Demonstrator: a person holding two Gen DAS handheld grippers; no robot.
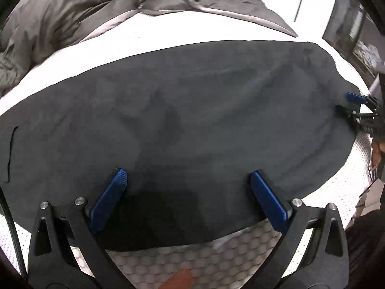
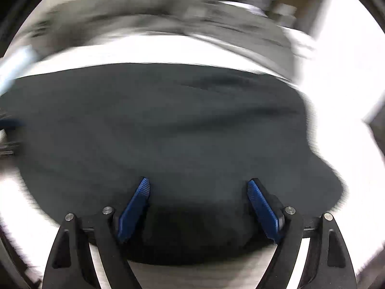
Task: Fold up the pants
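Note:
Dark grey pants (image 1: 192, 108) lie spread flat across a white mattress (image 1: 168, 36). My left gripper (image 1: 188, 174) hangs over their near edge, open, with its blue pads (image 1: 108, 200) wide apart and only cloth below them. In the left wrist view my right gripper (image 1: 345, 102) shows at the pants' right end, its jaws parted. The right wrist view is blurred. There my right gripper (image 2: 198, 182) stands open above the near edge of the pants (image 2: 168, 120), nothing pinched between the pads (image 2: 262, 209). A blue smear at the far left is the left gripper (image 2: 9, 122).
A crumpled grey duvet (image 1: 60, 19) is piled along the far side of the mattress. The near mattress edge has a quilted honeycomb cover (image 1: 192, 260) with an orange patch (image 1: 178, 279). Dark furniture (image 1: 349, 31) stands past the right end.

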